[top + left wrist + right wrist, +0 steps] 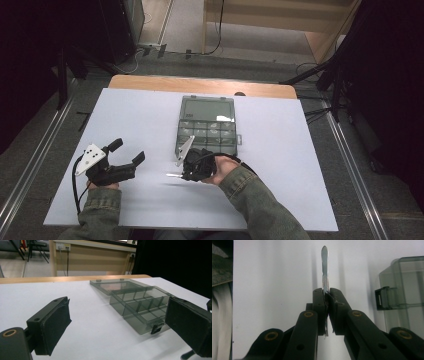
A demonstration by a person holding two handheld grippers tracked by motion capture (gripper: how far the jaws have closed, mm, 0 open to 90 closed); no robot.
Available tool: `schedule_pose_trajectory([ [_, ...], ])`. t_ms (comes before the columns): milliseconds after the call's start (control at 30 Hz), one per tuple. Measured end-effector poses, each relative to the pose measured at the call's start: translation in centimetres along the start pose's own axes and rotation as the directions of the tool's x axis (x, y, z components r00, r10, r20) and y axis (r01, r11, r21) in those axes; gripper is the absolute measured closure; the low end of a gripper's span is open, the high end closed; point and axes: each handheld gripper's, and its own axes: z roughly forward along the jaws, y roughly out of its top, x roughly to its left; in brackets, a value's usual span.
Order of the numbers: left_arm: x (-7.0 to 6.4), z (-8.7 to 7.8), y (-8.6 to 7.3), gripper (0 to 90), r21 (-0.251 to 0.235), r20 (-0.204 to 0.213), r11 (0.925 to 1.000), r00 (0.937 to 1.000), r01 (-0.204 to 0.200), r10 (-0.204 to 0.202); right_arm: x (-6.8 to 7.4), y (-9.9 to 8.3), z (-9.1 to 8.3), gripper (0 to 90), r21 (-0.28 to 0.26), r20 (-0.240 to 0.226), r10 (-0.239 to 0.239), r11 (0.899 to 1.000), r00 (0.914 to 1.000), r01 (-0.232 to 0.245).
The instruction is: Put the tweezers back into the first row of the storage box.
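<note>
While a white sheet (280, 165) covers most of the table (200, 84) in the high view, a smoky transparent compartment box (207, 131) is seen at the centre of the frame, its lid (207, 108) folded open toward the upper edge and its divided tray lying nearer the person; a small latch (157, 328) is seen on the tray's near edge in the left gripper view. The left gripper (127, 155) is held at the lower left of the high view, resting on the sheet well apart from the box; its jaws are spread wide and nothing is held between them, as is confirmed in the left gripper view, where the black pads (56, 327) stand far apart at the lower left and right edges. The right gripper (183, 175) is held just below the box, at centre frame, turned toward the left; its jaws are pressed together on a thin metal tool (325, 270), apparently a scalpel handle, which is seen in the right gripper view rising up the middle of the frame from between the pads; its knurled section lies just above the jaws and its rounded tip is near the top edge. The box corner is seen at the right of that view.
</note>
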Motion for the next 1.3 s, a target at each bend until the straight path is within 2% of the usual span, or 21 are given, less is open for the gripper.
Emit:
schedule_pose_trajectory([
  [133, 0.0, 0.0, 0.0, 5.8, 0.0, -0.004, 1.0, 1.0, -0.001, 0.001, -0.4, -0.3, -0.7, 85.3, -0.02, 0.018, 0.016, 1.0, 0.9997, -0.016],
  [433, 0.0, -0.1, 0.0, 5.7, -0.005, -0.014, 1.0, 0.9999, -0.004, 0.004, -1.8, -1.2, -2.8, 85.3, -0.102, 0.052, 0.056, 0.993, 0.9971, -0.051],
  [700, 0.0, -0.1, 0.0, 5.7, -0.006, -0.02, 1.0, 0.9998, -0.006, 0.006, -3.0, -2.4, -3.7, 85.3, -0.123, 0.078, 0.119, 0.986, 0.9899, -0.108],
  [1067, -0.2, -0.2, 0.0, 5.7, -0.01, -0.021, 0.9998, 0.9996, -0.017, 0.016, -4.3, -3.5, -4.6, 85.3, -0.154, 0.127, 0.169, 0.977, 0.9775, -0.149],
  [1300, -0.2, -0.2, 0.0, 5.7, -0.01, -0.02, 0.9998, 0.9997, -0.016, 0.016, -5.1, -4.0, -4.8, 85.3, -0.146, 0.149, 0.2, 0.973, 0.9685, -0.178],
])
